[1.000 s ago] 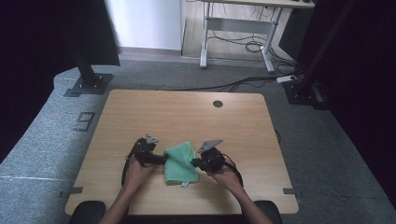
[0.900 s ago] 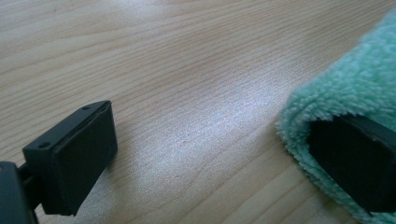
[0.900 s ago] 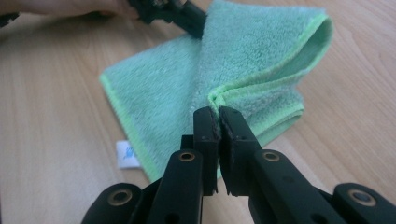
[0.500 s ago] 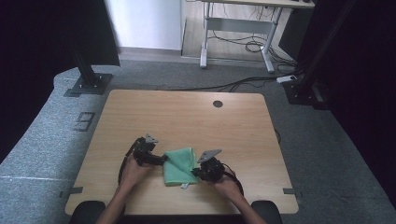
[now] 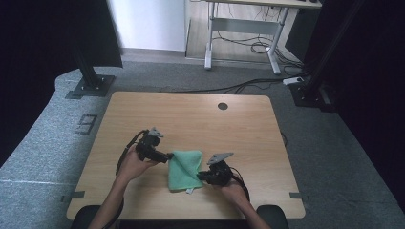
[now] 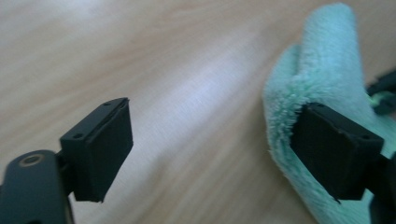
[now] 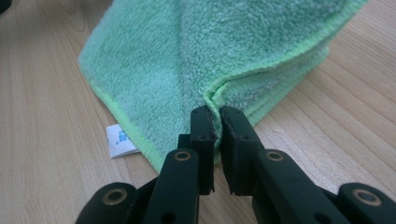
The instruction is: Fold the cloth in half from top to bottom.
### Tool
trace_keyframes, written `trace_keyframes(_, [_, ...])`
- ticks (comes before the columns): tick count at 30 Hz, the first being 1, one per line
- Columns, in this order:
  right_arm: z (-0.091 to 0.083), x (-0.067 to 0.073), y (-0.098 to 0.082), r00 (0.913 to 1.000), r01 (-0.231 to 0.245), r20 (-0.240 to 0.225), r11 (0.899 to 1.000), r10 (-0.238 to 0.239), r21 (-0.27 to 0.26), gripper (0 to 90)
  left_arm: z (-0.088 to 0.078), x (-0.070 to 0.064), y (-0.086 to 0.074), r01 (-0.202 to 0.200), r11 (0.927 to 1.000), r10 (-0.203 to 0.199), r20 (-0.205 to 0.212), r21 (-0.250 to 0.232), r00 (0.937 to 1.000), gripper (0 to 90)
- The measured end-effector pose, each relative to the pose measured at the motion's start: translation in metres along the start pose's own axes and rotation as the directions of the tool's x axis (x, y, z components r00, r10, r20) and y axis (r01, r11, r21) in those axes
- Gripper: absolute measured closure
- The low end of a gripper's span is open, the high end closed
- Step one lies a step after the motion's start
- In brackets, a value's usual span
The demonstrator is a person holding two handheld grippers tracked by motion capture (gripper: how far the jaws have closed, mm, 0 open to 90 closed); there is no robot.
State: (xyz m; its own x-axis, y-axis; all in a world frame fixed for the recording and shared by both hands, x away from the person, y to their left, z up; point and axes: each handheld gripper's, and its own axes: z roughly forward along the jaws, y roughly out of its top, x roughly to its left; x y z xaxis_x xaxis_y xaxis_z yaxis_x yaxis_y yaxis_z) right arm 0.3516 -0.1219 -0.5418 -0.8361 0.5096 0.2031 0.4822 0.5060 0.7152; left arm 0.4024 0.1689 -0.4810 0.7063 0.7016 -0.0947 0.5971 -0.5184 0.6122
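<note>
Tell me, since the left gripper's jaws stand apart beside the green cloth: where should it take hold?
Probably the raised fold of the green cloth, coming from its left side: that edge stands off the table, while the right gripper pinches the opposite hem.

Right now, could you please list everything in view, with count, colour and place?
cloth: one, green, folded, near front edge of table, white tag at its front edge
table: one, light wood, centre, dark round hole near far edge
desk: one, pale metal legs, beyond table, cables under it
black stands: two, on the floor at table's far corners
left tool: one, black, jaws apart and just closing beside cloth's edge
right tool: one, black, pinching cloth's folded corner
</note>
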Motion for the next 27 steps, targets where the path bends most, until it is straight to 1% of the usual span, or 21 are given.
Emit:
trace_keyframes(3, [0.000,0.001,0.001,1.0000,-0.001,0.006,1.000,0.001,0.002,81.6,-0.001,0.005,-0.011,0.020,0.9995,-0.020,0.012,0.024,0.9997,14.3])
trace_keyframes(4, [0.000,0.001,0.001,1.0000,-0.001,0.009,1.000,0.001,0.003,81.5,-0.001,0.006,-0.014,0.021,0.9995,-0.021,0.020,0.024,0.9996,14.3])
trace_keyframes(6, [0.001,0.002,0.002,1.0000,-0.001,0.009,1.000,0.001,0.002,81.2,-0.004,0.007,-0.016,0.032,0.9994,-0.033,0.022,0.013,0.9992,14.3])
trace_keyframes(8, [0.001,0.002,0.002,1.0000,-0.003,0.007,1.000,0.003,0.003,80.8,-0.007,0.008,-0.014,0.030,0.9995,-0.030,0.018,-0.001,0.9994,14.4])
trace_keyframes(10, [0.002,0.002,0.002,1.0000,-0.002,0.009,1.000,0.002,0.004,80.7,-0.008,0.006,-0.006,0.024,0.9995,-0.024,0.014,-0.018,0.9996,14.8])
trace_keyframes(13, [0.002,0.002,0.002,0.9999,-0.005,0.009,1.000,0.005,0.001,80.4,-0.005,-0.001,0.010,-0.006,0.9993,0.007,0.011,-0.036,0.9999,16.7])
trace_keyframes(14, [0.002,0.002,0.001,0.9999,-0.006,0.008,1.000,0.006,-0.002,80.2,-0.002,-0.004,0.017,-0.019,0.9989,0.020,0.017,-0.042,0.9997,18.1])
trace_keyframes(16, [0.002,0.002,0.001,0.9999,-0.011,0.010,1.000,0.011,-0.002,78.8,0.004,-0.010,0.029,-0.032,0.9981,0.034,0.028,-0.053,0.9990,22.3])
trace_keyframes(18, [0.002,0.002,0.000,0.9998,-0.017,0.008,1.000,0.017,-0.003,78.7,0.013,-0.015,0.040,-0.038,0.9977,0.041,0.051,-0.055,0.9979,28.2])
trace_keyframes(20, [0.002,0.002,0.000,0.9999,-0.013,0.007,1.000,0.013,-0.009,78.6,0.020,-0.018,0.048,-0.042,0.9979,0.045,0.068,-0.049,0.9966,34.6])
trace_keyframes(21, [0.002,0.001,-0.001,0.9999,-0.013,0.007,1.000,0.013,-0.010,78.7,0.026,-0.020,0.053,-0.035,0.9985,0.038,0.078,-0.042,0.9962,36.2])
trace_keyframes(22, [0.002,0.001,-0.001,0.9999,-0.013,0.004,1.000,0.013,-0.011,78.7,0.030,-0.022,0.056,-0.040,0.9987,0.042,0.088,-0.032,0.9952,38.8])
trace_keyframes(24, [0.002,0.001,-0.001,0.9999,-0.013,0.003,1.000,0.013,-0.013,78.7,0.036,-0.026,0.060,-0.032,0.9991,0.034,0.110,-0.028,0.9933,40.2])
trace_keyframes(26, [0.002,0.001,-0.001,0.9998,-0.018,0.001,1.000,0.018,-0.012,78.6,0.043,-0.032,0.065,-0.038,0.9991,0.040,0.121,-0.017,0.9918,42.2])
trace_keyframes(27, [0.002,0.001,-0.001,0.9998,-0.018,0.001,1.000,0.018,-0.013,78.7,0.046,-0.035,0.066,-0.049,0.9988,0.050,0.127,-0.011,0.9906,42.2])
